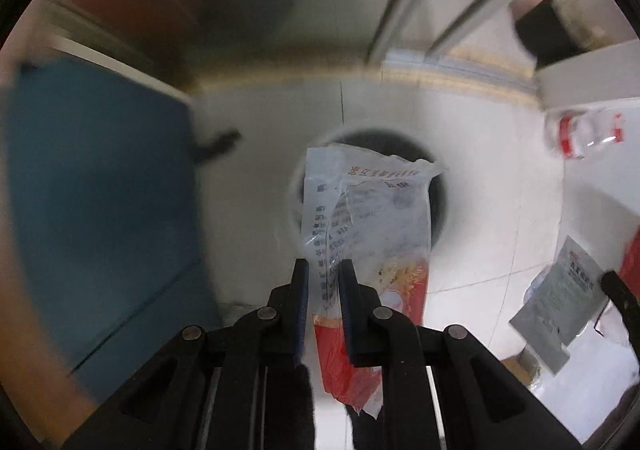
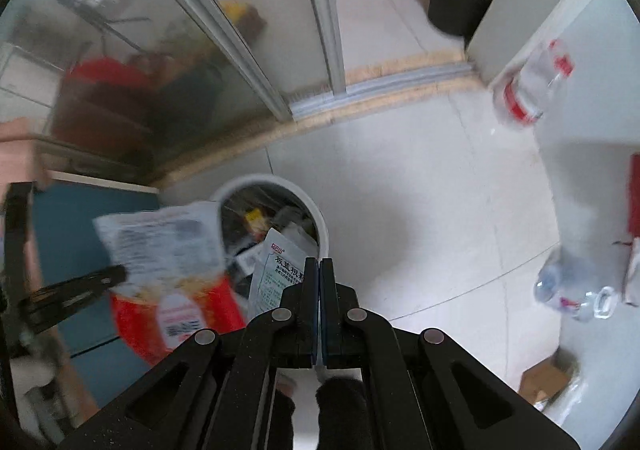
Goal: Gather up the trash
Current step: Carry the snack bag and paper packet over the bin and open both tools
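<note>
The left hand-held gripper [image 1: 323, 270] pinches a red-and-clear snack wrapper [image 1: 360, 218], hanging over the white trash bin [image 2: 320, 226] on the tiled floor [image 2: 420, 210]. The right hand-held gripper [image 2: 319, 266] is clamped on a grey-white sachet [image 2: 276, 270] above the bin's rim. 2 clear bottles [image 2: 532, 90] lie on the white counter [image 2: 592, 170] near its floor-side edge.

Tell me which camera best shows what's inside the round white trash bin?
The right wrist view: it looks into the round white trash bin and shows litter inside. In the left wrist view the red-and-clear plastic wrapper hangs before the bin, hiding its dark inside.
</note>
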Available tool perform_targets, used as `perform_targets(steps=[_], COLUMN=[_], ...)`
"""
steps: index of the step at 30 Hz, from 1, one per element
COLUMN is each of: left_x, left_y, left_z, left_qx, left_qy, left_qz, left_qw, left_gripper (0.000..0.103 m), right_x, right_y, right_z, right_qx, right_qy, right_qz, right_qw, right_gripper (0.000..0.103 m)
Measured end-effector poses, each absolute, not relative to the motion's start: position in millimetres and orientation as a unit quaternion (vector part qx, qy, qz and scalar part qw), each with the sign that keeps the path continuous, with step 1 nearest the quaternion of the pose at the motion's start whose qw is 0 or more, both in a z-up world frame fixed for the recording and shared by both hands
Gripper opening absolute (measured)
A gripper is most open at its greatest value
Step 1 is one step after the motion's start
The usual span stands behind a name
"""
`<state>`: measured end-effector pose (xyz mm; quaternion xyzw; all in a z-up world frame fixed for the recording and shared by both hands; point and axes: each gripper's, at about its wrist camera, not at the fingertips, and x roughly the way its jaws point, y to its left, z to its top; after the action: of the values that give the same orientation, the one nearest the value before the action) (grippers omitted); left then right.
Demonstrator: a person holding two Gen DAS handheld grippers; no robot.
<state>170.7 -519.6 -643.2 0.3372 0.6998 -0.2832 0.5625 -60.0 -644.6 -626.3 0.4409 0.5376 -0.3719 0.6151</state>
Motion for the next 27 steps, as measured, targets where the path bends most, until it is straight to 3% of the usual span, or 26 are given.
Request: perform_targets(steps=[1,5,7,9,15,18,19,20,22,23,24,26,27], left_x=[169,169,173,182,192,200,202,205,208,210,215,214,213], left_y=[-525,-548,-559,-562,-574,-570,-567,-565,-560,-556,-550,-540,-534], left_z=[-669,-763,-801,-817,-823,-809,-799,-791,-776,-765,-764,-740,-728], left_qx=[0.341,0.367,0.368,0.355,0.331,0.319,0.317,0.314,0.311,0.312,0.313,0.312,0.309], left_qy=[0.709,0.730,0.740,0.748,0.753,0.748,0.741,0.735,0.720,0.711,0.706,0.685,0.675], left_qz=[-0.277,-0.255,-0.245,-0.241,-0.253,-0.256,-0.259,-0.262,-0.266,-0.266,-0.266,-0.265,-0.265], left_qw=[0.552,0.517,0.508,0.506,0.509,0.522,0.532,0.541,0.560,0.571,0.578,0.603,0.615], left_gripper=[0.012,0.012,0.013,0.013,0.018,0.038,0.058,0.070,0.076,0.091,0.100,0.103,0.103], right_x=[-60,-38,-31,-18,7,18,23,23,24,24,23,22,20], right_y=[-645,-652,-654,-654,-660,-662,-663,-663,-663,-662,-662,-661,-657], right_z=[-626,-739,-753,-790,-824,-832,-833,-833,-831,-826,-821,-814,-799], right_qx=[0.441,0.446,0.446,0.456,0.470,0.479,0.482,0.482,0.481,0.481,0.479,0.474,0.461], right_qy=[0.538,0.564,0.566,0.567,0.565,0.574,0.581,0.581,0.582,0.581,0.581,0.582,0.587], right_qz=[-0.372,-0.354,-0.352,-0.344,-0.325,-0.314,-0.310,-0.310,-0.312,-0.312,-0.311,-0.309,-0.308], right_qw=[0.615,0.598,0.597,0.594,0.595,0.586,0.578,0.578,0.577,0.577,0.580,0.583,0.590], right_gripper=[0.000,0.000,0.000,0.000,0.001,0.002,0.004,0.012,0.039,0.058,0.063,0.069,0.081])
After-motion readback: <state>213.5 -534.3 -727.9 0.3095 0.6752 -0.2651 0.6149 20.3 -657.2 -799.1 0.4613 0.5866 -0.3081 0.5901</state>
